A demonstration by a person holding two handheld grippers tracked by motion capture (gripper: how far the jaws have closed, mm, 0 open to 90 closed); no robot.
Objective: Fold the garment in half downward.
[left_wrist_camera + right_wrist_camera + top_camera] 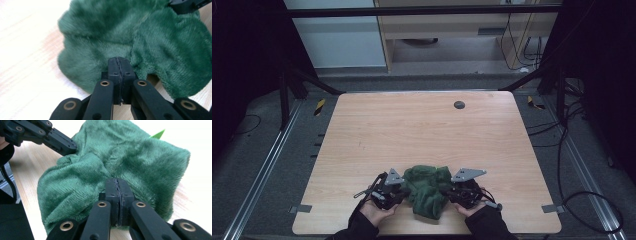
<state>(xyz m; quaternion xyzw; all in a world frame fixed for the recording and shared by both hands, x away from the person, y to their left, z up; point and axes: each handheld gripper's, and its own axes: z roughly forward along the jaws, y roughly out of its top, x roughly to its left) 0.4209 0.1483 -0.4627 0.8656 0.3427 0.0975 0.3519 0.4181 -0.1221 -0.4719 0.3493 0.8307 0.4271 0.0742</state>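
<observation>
Both grippers were at the near edge of the wooden table [422, 130], one on each side of a crumpled green plush cloth [428, 191].

Left gripper [119, 65]: jaws were pressed fully together, pads meeting with no visible gap. The cloth's edge sat right at the tips and touched them, and the fabric puckered toward that point. Whether a fold was actually pinched between the pads could not be told, as the pile hid the contact line. Beyond the tips the cloth spread forward and to both sides in bunched folds. Bare table showed left of the fingers.

Right gripper [118, 187]: jaws were likewise pressed together, pads flush. The cloth touched the tips and creased inward there; a real pinch could not be confirmed. The fabric rose in a mound ahead of the fingers and draped down to their left. A small bright green tip [158, 134] poked out past the mound's far side.

In the high view, the left gripper [403, 192] and right gripper [444, 190] faced each other with the cloth between their tips, each held by a hand in a dark sleeve. A small dark round disc [459, 104] sat well apart, near the table's far edge.
</observation>
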